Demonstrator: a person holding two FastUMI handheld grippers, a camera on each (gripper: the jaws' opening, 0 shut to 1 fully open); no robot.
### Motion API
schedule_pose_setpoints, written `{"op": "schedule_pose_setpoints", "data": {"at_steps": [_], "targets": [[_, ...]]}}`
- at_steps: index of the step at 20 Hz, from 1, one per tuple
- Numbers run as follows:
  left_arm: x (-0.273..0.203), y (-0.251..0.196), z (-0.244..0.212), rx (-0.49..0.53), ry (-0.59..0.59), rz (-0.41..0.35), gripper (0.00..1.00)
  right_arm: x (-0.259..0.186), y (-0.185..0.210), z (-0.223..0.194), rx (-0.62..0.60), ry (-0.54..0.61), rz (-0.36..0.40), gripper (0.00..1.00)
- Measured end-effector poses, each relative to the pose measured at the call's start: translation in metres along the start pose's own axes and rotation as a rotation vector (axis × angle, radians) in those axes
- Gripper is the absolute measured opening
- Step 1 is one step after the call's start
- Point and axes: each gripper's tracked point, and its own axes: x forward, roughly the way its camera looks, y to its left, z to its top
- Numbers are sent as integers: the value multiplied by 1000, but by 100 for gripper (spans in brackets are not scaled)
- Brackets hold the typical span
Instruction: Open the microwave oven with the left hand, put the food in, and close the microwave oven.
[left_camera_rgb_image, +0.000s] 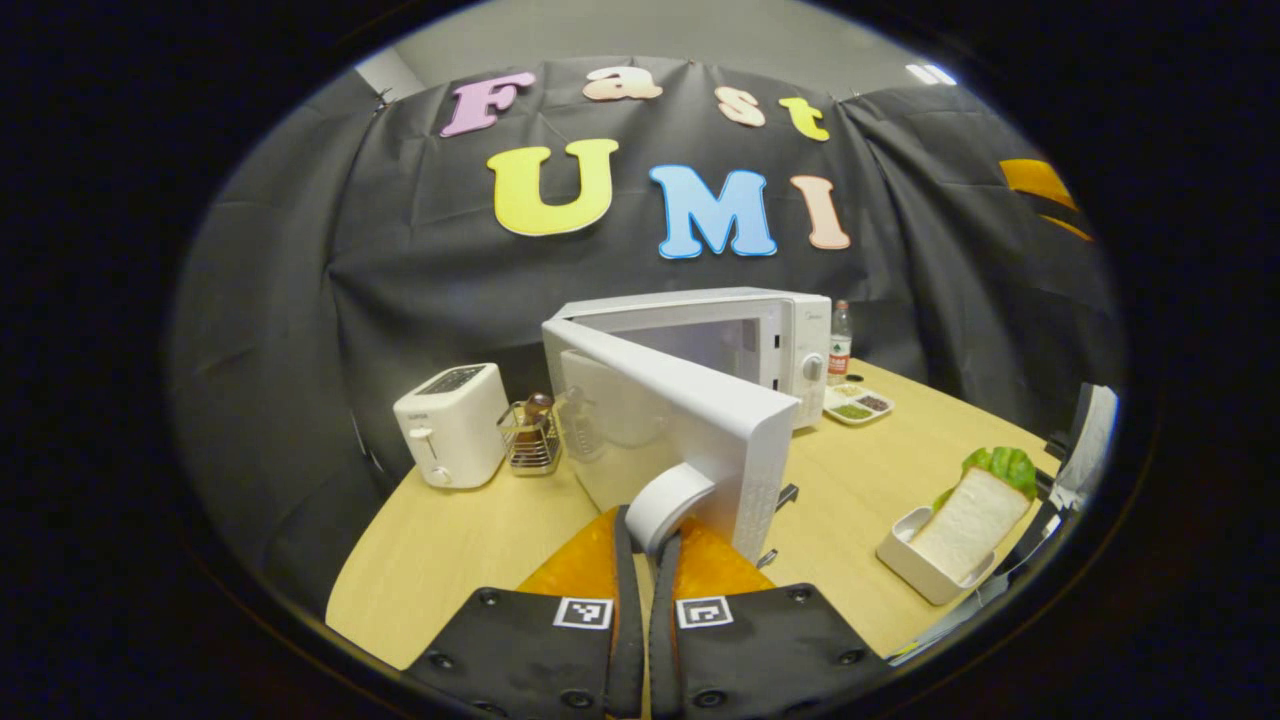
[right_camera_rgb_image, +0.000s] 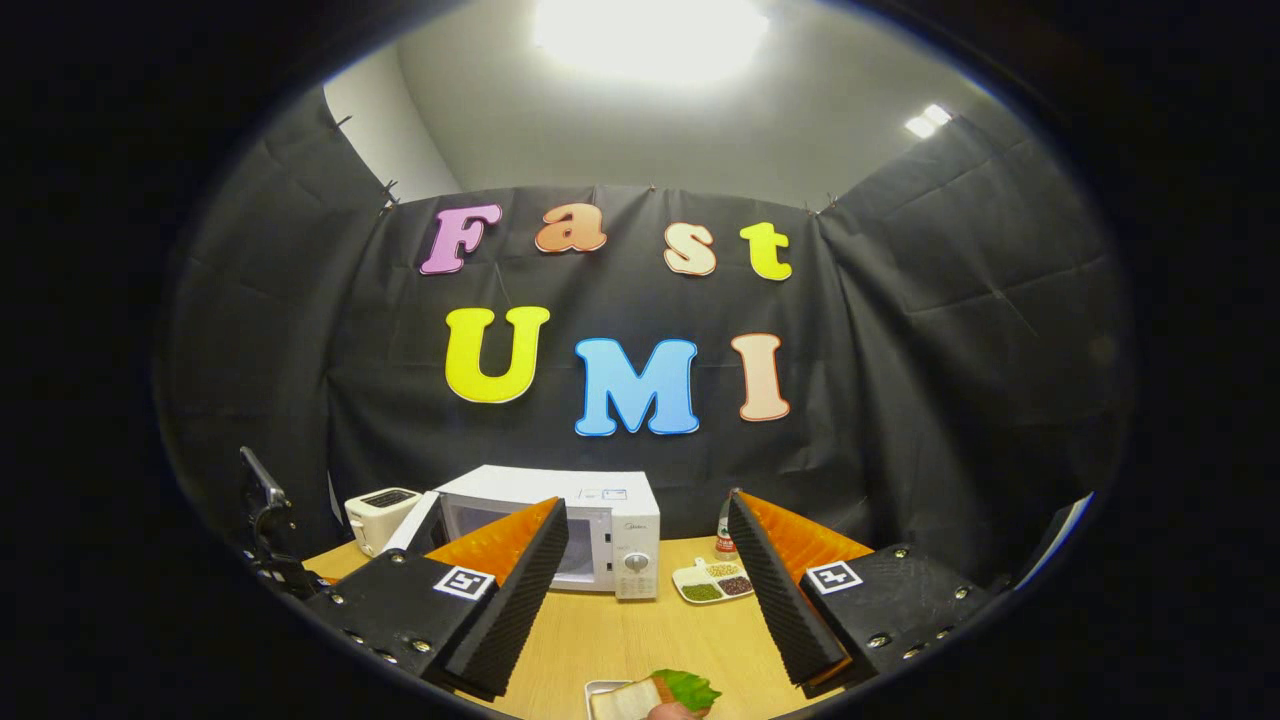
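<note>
Risk: my left tool (left_camera_rgb_image: 648, 545), clamped on the door handle (left_camera_rgb_image: 668, 505), may slip; right tool (right_camera_rgb_image: 650, 585), wide open, idles above the sandwich (right_camera_rgb_image: 650, 695).

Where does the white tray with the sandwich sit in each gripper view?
Left gripper view: the white tray with the bread-and-lettuce sandwich lies at lower right on the wooden table.
Right gripper view: the tray is at the bottom centre edge, partly cut off.
Shared landmark: the white microwave oven, door open.
</note>
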Motion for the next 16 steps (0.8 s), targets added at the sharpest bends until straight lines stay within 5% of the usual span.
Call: {"op": "schedule_pose_setpoints", "data": {"at_steps": [6, 11, 12, 13, 15, 16], "targets": [[-12, 37, -7, 35, -2, 35, 11, -1, 22, -4, 27, 5, -19, 97], [-26, 56, -10, -9, -1, 107, 26, 7, 29, 2, 9, -6, 17, 98], [-34, 57, -6, -15, -11, 122, 39, 8, 31, 1, 13, 0, 36, 97], [-44, 55, -2, -25, -27, 130, 68, 9, 32, 1, 19, 8, 55, 97], [-61, 52, 13, -35, -67, 157, 100, 15, 26, -3, 20, 27, 79, 97], [-71, 53, 25, -35, -88, 172, 100, 18, 24, -6, 18, 40, 92, 98]]}}
